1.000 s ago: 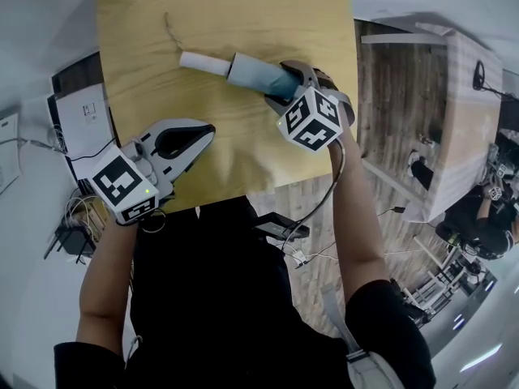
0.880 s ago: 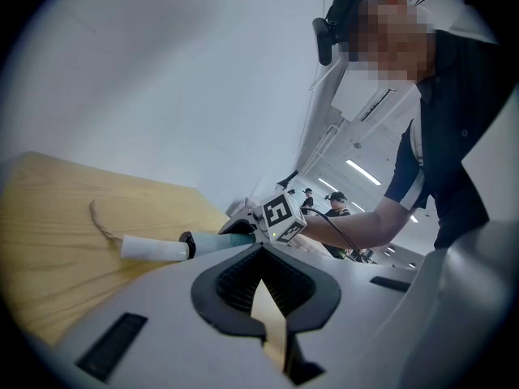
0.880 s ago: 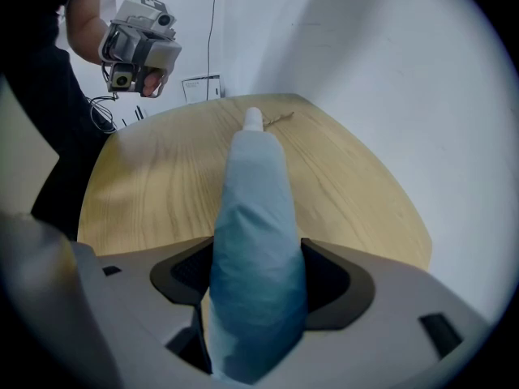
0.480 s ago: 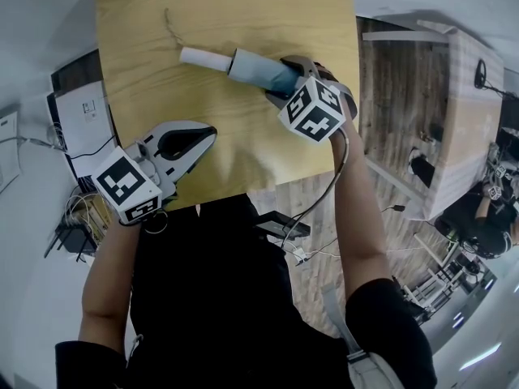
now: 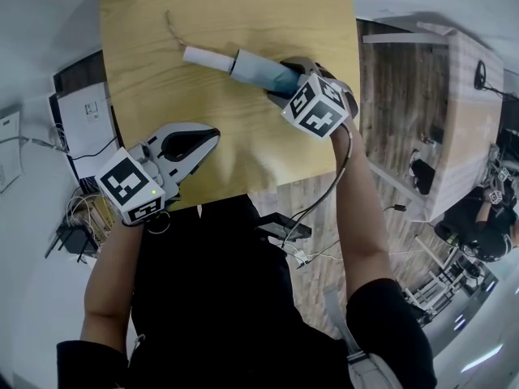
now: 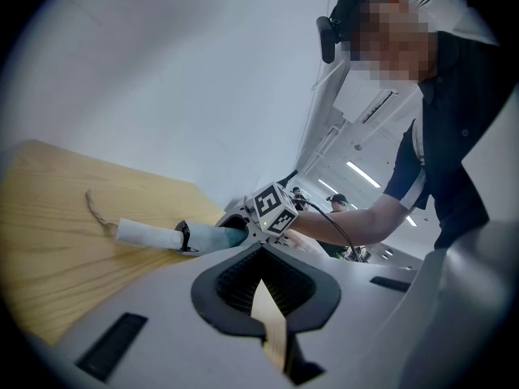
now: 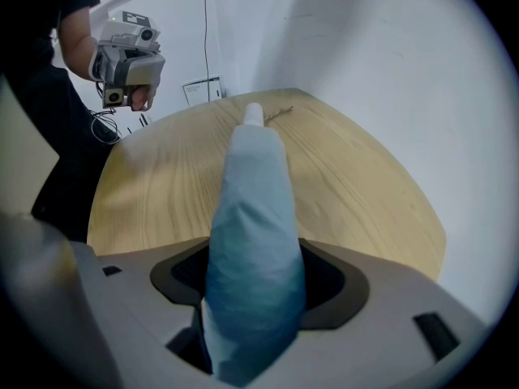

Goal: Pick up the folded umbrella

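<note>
The folded umbrella (image 5: 255,70) has a white handle and a pale blue-teal canopy, and it reaches left over the round wooden table (image 5: 162,23). My right gripper (image 5: 282,79) is shut on its canopy end. In the right gripper view the umbrella (image 7: 251,217) fills the gap between the jaws of that gripper (image 7: 251,286) and points out over the table. Its thin wrist cord (image 5: 170,27) trails on the wood past the handle. My left gripper (image 5: 212,133) is shut and holds nothing, near the table's front edge. Its own view looks past its tips (image 6: 261,254) at the umbrella (image 6: 174,237).
A white box with cables (image 5: 81,112) sits on the floor to the left of the table. A pale wooden bench (image 5: 462,96) stands to the right over the wood floor. A dark device (image 5: 284,227) hangs at the person's waist.
My right gripper and the umbrella have shifted slightly away from me. The left gripper has barely moved.
</note>
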`<state>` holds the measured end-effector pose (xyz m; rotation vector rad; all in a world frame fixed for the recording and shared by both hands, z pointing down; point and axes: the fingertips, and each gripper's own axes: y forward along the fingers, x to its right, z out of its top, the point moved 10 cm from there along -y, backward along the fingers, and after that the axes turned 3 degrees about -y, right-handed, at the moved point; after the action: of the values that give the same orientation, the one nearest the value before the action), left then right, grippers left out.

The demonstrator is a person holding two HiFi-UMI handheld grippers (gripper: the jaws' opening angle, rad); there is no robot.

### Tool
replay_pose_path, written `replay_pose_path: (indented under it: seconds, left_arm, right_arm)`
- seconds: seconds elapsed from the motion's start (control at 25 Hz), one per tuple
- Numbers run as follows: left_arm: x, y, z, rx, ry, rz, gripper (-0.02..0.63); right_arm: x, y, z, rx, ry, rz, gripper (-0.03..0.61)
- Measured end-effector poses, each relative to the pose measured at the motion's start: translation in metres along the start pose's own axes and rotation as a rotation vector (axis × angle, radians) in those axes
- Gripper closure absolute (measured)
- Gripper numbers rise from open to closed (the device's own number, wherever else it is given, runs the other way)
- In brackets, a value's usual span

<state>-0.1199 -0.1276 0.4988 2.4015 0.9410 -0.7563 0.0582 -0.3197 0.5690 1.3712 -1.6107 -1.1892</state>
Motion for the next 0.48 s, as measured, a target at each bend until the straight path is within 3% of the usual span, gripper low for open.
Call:
replay_pose_path:
  seconds: [0.32,0.48]
  left_arm:
    - [0.006,-0.006,0.005,0.011,0.015,0.008,0.603]
    - [0.008,-0.015,0.004,0.01,0.021,0.025,0.603]
  right_arm:
    - [-0.008,-0.006,-0.003,0.0,0.004,-0.022,0.279]
    - [-0.021,-0.018,-0.002,0.062,0.049,-0.017,0.281]
